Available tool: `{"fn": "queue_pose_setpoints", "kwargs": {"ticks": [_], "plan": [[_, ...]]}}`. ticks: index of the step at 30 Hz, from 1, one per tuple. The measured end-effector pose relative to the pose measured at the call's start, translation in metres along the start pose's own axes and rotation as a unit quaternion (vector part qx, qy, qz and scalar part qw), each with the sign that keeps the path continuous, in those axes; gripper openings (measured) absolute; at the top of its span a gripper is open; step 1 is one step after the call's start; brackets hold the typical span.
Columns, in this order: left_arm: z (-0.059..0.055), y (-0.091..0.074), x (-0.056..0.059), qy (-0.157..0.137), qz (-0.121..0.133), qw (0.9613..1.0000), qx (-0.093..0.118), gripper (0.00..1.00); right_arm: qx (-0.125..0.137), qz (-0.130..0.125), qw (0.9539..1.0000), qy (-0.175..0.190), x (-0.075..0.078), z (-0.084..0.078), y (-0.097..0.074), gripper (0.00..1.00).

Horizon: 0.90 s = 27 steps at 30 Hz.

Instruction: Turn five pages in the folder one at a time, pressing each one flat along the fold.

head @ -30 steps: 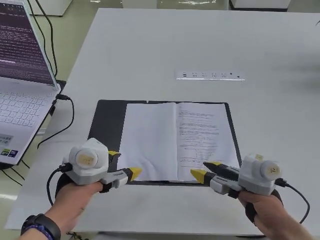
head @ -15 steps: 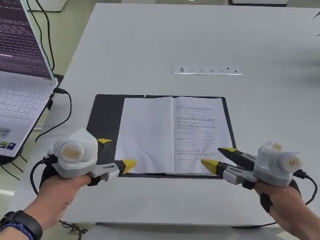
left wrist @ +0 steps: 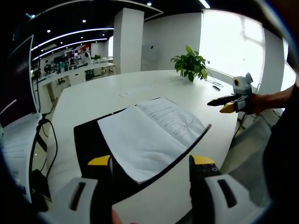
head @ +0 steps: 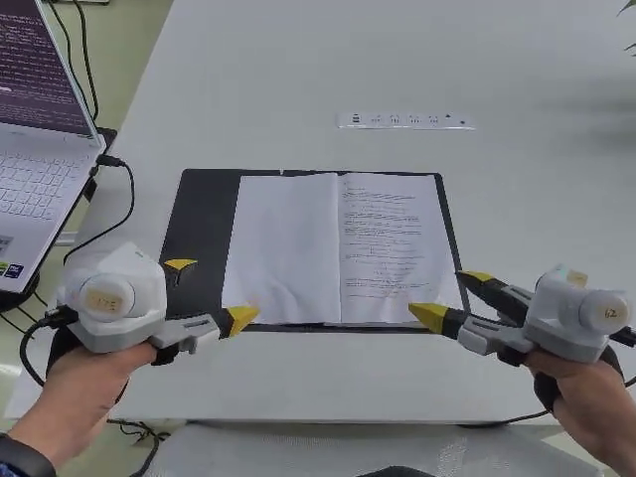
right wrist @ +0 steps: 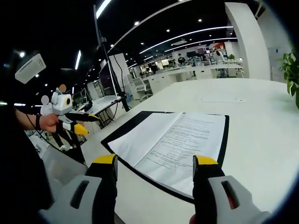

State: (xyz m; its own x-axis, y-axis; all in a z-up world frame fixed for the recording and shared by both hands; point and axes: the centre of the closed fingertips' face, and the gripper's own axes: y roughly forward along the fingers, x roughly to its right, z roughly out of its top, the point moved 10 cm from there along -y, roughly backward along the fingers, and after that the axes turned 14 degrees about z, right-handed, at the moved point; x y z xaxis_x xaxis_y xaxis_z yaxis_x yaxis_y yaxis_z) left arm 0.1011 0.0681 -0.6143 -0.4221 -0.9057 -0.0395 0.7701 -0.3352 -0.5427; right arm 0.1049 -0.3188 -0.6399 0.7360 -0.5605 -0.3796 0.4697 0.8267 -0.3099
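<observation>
Entry: folder (head: 199, 248), black, lay open and flat on the white table (head: 298, 60). The blank page (head: 283, 248) was on the left and the printed page (head: 390, 243) on the right, with the fold running 12 to 6 o'clock.

Change against a second before: both tools had drawn outward from the pages. The left gripper (head: 211, 291), earlier with a tip over the blank page's near edge, sat at the folder's 7 o'clock corner. One yellow tip was at the page corner, the other over bare cover. The right gripper (head: 452, 297), earlier over the lower printed page, stood at the 5 o'clock corner, with one tip by the page's near edge and the other past the folder's right edge. Jaws of both were spread wide, holding nothing. The folder was unmoved, with the same spread showing.

By view:
- Head view: a laptop (head: 30, 149) at 10 o'clock of the folder, its cable (head: 124, 209) looping beside the table's left edge, and a socket strip (head: 402, 120) at 12 o'clock.
- Left gripper view: a plant (left wrist: 189, 65) at the table's far end, a white pillar (left wrist: 127, 42), a bright window (left wrist: 229, 46), and the other gripper at 2 o'clock.
- Right gripper view: rows of desks (right wrist: 205, 70) under long light strips (right wrist: 187, 35), and the other gripper at 9 o'clock.

Surface and room: table matt white, floor (head: 129, 40) pale green, an open office
</observation>
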Motion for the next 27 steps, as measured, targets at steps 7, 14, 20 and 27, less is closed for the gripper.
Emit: {"fn": "queue_pose_setpoints", "kwargs": {"ticks": [7,14,20,27], "plan": [[-0.008,-0.007,-0.003,-0.019,0.018,0.9997,-0.003,0.69,-0.016,-0.015,0.9997,0.007,-0.003,-0.008,-0.011,0.68],[-0.01,-0.006,0.001,-0.022,0.019,0.9996,-0.006,0.72,-0.014,-0.024,0.9995,0.011,-0.005,-0.012,-0.016,0.68],[-0.002,0.0,0.007,-0.015,0.011,0.9998,-0.006,0.72,-0.01,-0.028,0.9994,0.016,-0.003,-0.014,-0.019,0.69],[0.006,0.011,0.016,-0.004,-0.001,1.0,-0.006,0.72,-0.008,-0.032,0.9992,0.023,-0.002,-0.015,-0.022,0.69]]}}
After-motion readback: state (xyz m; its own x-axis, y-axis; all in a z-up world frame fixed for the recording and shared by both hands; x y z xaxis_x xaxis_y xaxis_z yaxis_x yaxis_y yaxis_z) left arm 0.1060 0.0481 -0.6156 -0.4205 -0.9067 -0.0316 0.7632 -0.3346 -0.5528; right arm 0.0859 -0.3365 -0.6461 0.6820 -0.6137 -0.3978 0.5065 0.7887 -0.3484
